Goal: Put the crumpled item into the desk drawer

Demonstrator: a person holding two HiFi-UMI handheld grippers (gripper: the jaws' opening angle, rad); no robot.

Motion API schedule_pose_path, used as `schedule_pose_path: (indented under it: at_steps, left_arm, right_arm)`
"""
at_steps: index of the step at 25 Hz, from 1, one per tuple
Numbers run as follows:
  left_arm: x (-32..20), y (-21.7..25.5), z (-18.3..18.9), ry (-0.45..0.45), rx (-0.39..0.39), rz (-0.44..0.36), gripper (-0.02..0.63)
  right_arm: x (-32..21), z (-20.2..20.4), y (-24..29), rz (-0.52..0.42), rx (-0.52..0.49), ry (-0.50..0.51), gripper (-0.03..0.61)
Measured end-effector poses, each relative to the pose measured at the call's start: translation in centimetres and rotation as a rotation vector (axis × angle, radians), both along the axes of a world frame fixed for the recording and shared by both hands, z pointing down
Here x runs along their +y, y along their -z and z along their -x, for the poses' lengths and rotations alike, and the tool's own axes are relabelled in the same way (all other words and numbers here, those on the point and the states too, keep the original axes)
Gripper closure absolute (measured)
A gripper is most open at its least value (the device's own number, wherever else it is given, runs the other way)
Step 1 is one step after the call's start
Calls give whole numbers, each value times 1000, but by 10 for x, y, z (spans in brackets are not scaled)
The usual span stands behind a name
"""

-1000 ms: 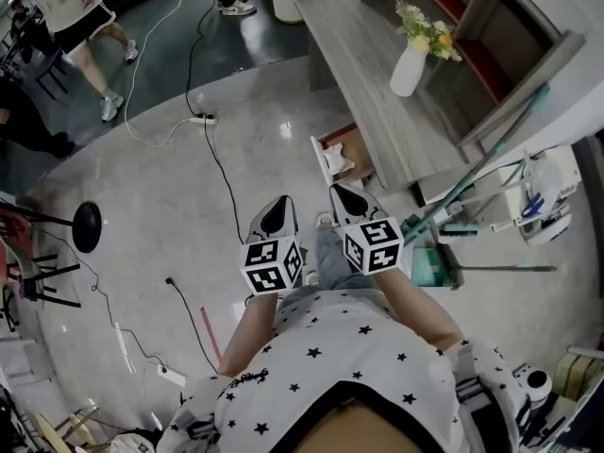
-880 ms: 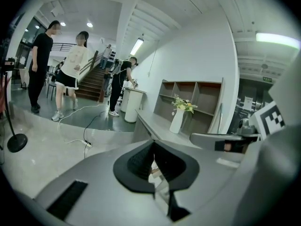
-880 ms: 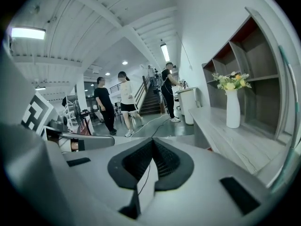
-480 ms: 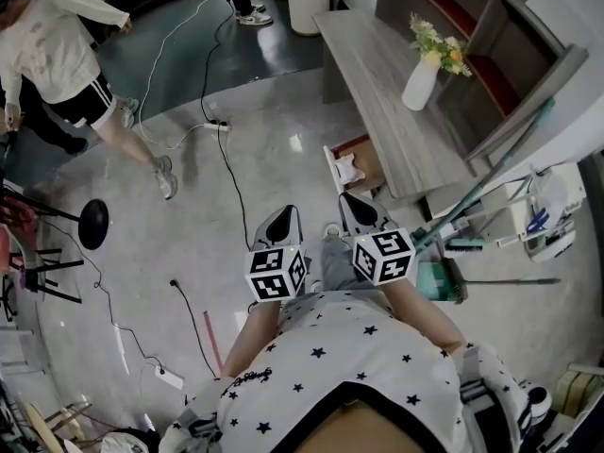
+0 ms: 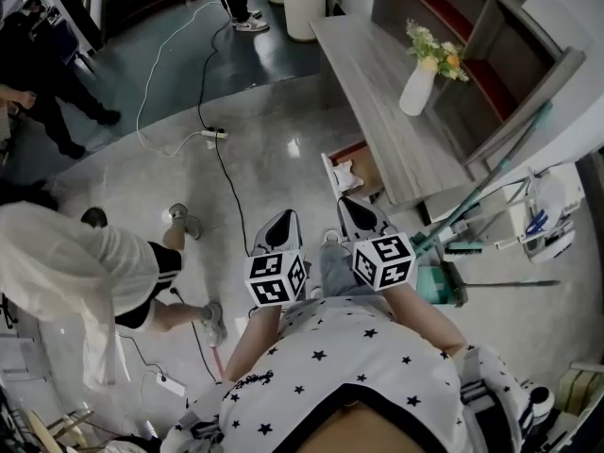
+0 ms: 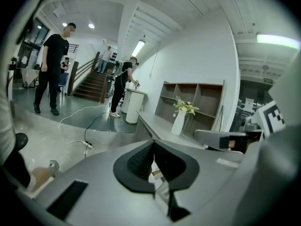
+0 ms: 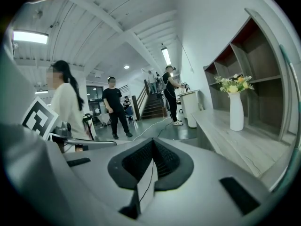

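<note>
In the head view both grippers are held close to my body over the floor, short of the desk. The left gripper (image 5: pixel 280 217) and the right gripper (image 5: pixel 345 202) are both shut, with nothing between their pads. Just beyond them a drawer (image 5: pixel 363 149) stands pulled out from the grey desk (image 5: pixel 373 83). A white crumpled item (image 5: pixel 343 172) lies inside it. The left gripper view has its own left gripper (image 6: pixel 153 144) with pads meeting at the tip. In the right gripper view the right gripper (image 7: pixel 153 143) is pressed together and aimed along the desk (image 7: pixel 240 145).
A person in a white top (image 5: pixel 80 272) walks across the floor at left. Black cables (image 5: pixel 225 173) and a power strip (image 5: pixel 215 134) lie on the floor ahead. A white vase of flowers (image 5: pixel 419 81) stands on the desk. A broom (image 5: pixel 481 163) and a green dustpan (image 5: pixel 432 283) are at right.
The person in white has walked from the top left down to the left of me. Both grippers have stayed shut and almost still.
</note>
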State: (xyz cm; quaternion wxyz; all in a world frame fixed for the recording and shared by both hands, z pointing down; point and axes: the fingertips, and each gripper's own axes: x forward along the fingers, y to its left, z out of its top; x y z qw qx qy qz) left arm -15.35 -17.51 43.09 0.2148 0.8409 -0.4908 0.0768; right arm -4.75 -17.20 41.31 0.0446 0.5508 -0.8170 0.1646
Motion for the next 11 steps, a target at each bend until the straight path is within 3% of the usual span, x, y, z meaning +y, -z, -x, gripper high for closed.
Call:
schedule_pose_path:
  at_steps: [11]
  left_arm:
    - [-9, 0, 0, 3, 2, 1, 601]
  right_arm:
    - [-14, 3, 7, -19, -3, 10, 586]
